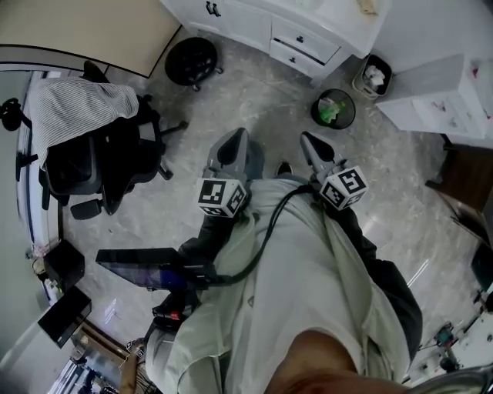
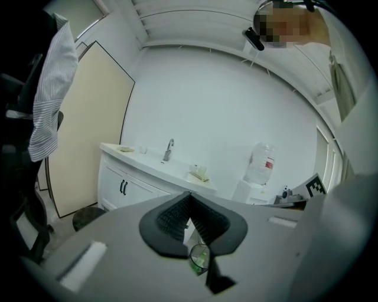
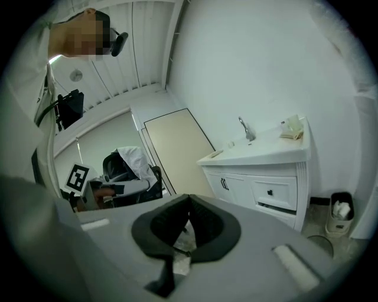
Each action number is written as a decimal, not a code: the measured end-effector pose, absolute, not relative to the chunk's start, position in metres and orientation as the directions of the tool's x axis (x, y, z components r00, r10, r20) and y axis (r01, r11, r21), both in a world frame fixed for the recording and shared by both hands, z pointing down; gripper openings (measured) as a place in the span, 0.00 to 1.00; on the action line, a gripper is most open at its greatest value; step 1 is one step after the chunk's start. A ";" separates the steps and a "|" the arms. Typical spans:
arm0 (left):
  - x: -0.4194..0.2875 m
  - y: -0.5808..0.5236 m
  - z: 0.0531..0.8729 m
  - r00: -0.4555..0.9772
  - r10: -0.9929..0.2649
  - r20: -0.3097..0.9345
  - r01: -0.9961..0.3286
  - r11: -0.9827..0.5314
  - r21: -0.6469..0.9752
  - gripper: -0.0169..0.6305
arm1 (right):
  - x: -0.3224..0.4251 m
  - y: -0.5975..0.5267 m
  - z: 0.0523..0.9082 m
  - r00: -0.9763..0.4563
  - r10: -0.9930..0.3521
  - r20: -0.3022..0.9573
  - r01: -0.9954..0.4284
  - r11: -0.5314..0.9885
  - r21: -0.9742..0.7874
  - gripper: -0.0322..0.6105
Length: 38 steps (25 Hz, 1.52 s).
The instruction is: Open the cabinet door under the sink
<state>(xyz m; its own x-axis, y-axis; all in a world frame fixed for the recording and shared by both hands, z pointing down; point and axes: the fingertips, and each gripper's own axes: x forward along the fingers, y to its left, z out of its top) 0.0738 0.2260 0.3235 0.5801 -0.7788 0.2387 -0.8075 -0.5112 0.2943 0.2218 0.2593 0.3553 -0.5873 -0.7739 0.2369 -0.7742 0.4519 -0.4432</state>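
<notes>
Office chair (image 1: 92, 146) seen well left of sink cabinet (image 1: 308, 38); black stool (image 1: 191, 60) just before its left end. Bare floor (image 1: 262, 100) open between cabinet and grippers. Left gripper (image 1: 235, 138) jaws pressed together, nothing held; right gripper (image 1: 308, 140) likewise. Round bin (image 1: 333, 108) and small bin (image 1: 373, 77) near cabinet's right end. Cabinet door (image 3: 233, 189) white, closed, dark paired handles.

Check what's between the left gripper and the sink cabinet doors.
Head view: only bare floor between left gripper and cabinet doors; black stool sits just left of that line.
</notes>
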 end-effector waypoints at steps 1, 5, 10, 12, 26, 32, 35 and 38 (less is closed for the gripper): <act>0.069 0.215 0.324 0.584 -0.776 0.240 -0.805 -0.513 0.298 0.04 | 0.214 0.250 0.356 -0.594 -0.768 0.239 -0.770 0.457 -0.445 0.05; 0.047 0.165 0.321 0.605 -0.762 0.232 -0.787 -0.528 0.318 0.04 | 0.179 0.210 0.355 -0.602 -0.757 0.254 -0.770 0.464 -0.438 0.05; 0.022 0.123 0.321 0.650 -0.721 0.242 -0.750 -0.555 0.360 0.04 | 0.137 0.169 0.346 -0.596 -0.755 0.276 -0.785 0.473 -0.400 0.05; 0.017 0.113 0.325 0.663 -0.708 0.243 -0.739 -0.565 0.368 0.04 | 0.131 0.157 0.340 -0.582 -0.770 0.262 -0.793 0.464 -0.395 0.05; -0.067 0.078 0.343 0.548 -0.801 0.243 -0.812 -0.439 0.385 0.04 | 0.070 0.070 0.331 -0.679 -0.711 0.183 -0.699 0.550 -0.456 0.05; -0.095 0.052 0.358 0.458 -0.840 0.291 -0.864 -0.343 0.369 0.04 | 0.059 0.009 0.347 -0.725 -0.675 0.134 -0.642 0.594 -0.485 0.05; -0.104 0.029 0.368 0.415 -0.855 0.312 -0.882 -0.294 0.368 0.04 | 0.057 -0.030 0.369 -0.730 -0.661 0.175 -0.652 0.596 -0.468 0.05; -0.107 -0.005 0.373 0.370 -0.870 0.325 -0.894 -0.239 0.378 0.04 | 0.059 -0.076 0.398 -0.707 -0.662 0.249 -0.700 0.602 -0.385 0.05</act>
<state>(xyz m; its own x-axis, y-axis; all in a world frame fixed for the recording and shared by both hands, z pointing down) -0.1071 -0.0046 0.3730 0.3698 -0.8703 0.3252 -0.8944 -0.2387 0.3783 0.0587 -0.0756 0.3981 -0.7069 -0.6619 0.2494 -0.6995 0.6020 -0.3851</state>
